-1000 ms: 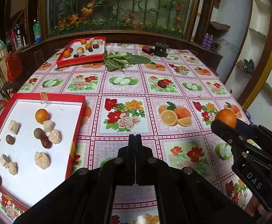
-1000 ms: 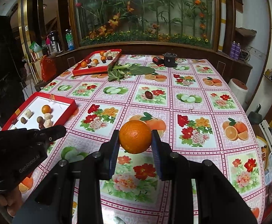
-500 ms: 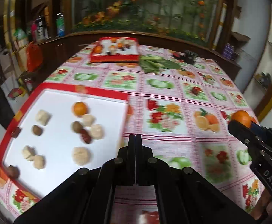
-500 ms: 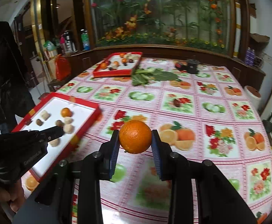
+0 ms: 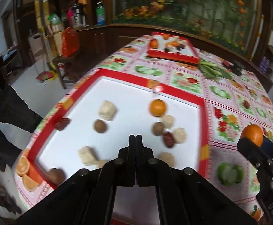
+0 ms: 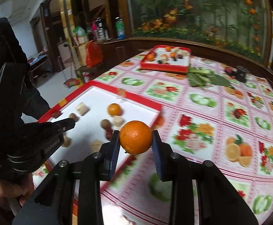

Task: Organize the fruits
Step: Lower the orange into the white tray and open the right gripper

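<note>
Right tool (image 6: 135,140) grips an orange (image 6: 135,137) between its blue pads, above the near tray's (image 6: 140,101) right edge. Left tool (image 5: 135,140) hangs pressed closed and empty over that tray. Lettering on both tools is too blurred to read.

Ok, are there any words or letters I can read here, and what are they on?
"DA": white letters on the body of the right tongs holding the orange, cut off at the edge of the left wrist view.
Print on the body of the left tongs: too blurred to read.
Labels on the bottles by the wall: too small to read.
</note>
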